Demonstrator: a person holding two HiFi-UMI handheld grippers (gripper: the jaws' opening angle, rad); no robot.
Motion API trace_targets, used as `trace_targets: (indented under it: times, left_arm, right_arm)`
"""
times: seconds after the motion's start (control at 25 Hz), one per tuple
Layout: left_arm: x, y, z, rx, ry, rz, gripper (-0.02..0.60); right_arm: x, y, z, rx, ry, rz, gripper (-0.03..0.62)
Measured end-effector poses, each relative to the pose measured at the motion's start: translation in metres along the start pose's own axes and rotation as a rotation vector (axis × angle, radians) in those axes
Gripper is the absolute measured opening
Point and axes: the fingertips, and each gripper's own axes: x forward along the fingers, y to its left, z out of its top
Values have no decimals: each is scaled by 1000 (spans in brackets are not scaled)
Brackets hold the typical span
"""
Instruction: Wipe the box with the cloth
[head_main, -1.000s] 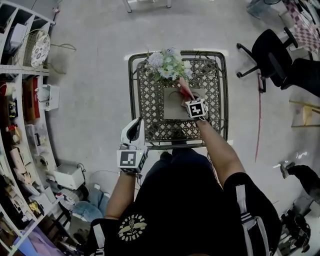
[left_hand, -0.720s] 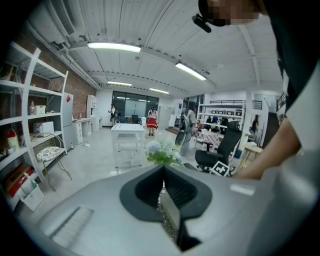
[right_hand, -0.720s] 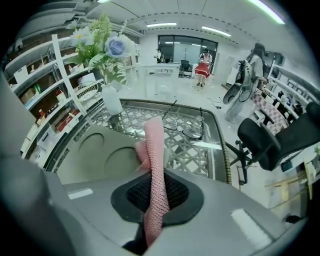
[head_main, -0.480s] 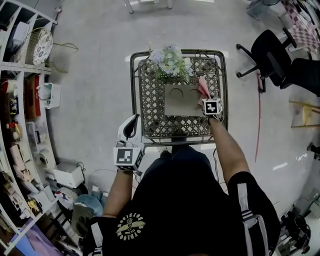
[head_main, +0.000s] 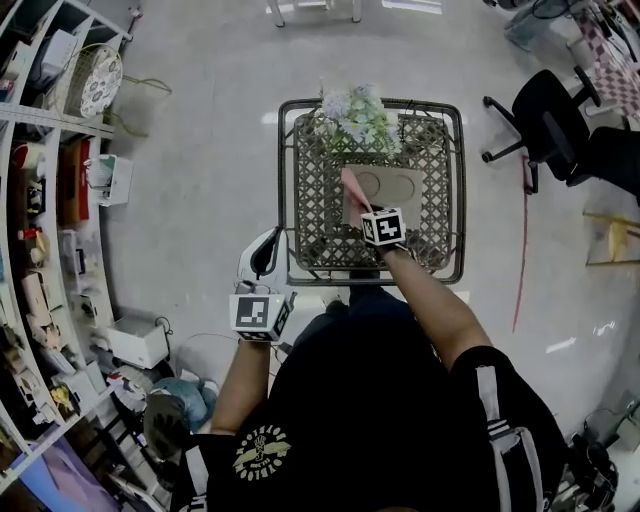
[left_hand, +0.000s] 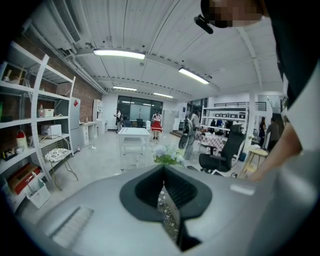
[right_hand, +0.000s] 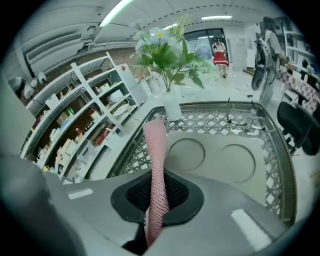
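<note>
A flat tan box (head_main: 390, 188) with two round dents lies on the lattice table (head_main: 300, 215); the right gripper view shows the box (right_hand: 225, 157) just ahead of the jaws. My right gripper (head_main: 361, 206) is shut on a pink cloth (head_main: 352, 186) at the box's left part. The cloth (right_hand: 157, 165) stands up from between the jaws and hangs over the box's left edge; whether it touches the surface is hidden. My left gripper (head_main: 267, 250) is held off the table's near left corner, shut, with nothing in it (left_hand: 164, 186).
A vase of flowers (head_main: 359, 116) stands at the table's far edge, just behind the box (right_hand: 167, 55). Shelves (head_main: 45, 210) full of goods line the left. A black office chair (head_main: 548, 118) stands to the right. The table's raised metal rim (right_hand: 282, 165) surrounds the box.
The right gripper with the cloth swept to the box's right edge, then back across to its left part. The left gripper has stayed by the table's near left corner.
</note>
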Motion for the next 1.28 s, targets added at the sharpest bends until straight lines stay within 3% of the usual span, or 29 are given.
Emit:
trace_targets:
  times: [0.16,0.52,0.92,1.28]
  left_arm:
    - [-17,11,-5,13,1,25,0]
    - [-30,17,-16,13,25,45,0]
    - [-13,-1,0,26,-1,-8,0]
    - [-8,-12,12,36,-26,1,0]
  right_arm:
    - [28,15,-10,62,54,18,17]
    - [27,-17,-24,39,75,-71,17]
    - [-16,-96,-54,60,71,-215,17]
    - [-67,-176,-89,150,79,-329,17]
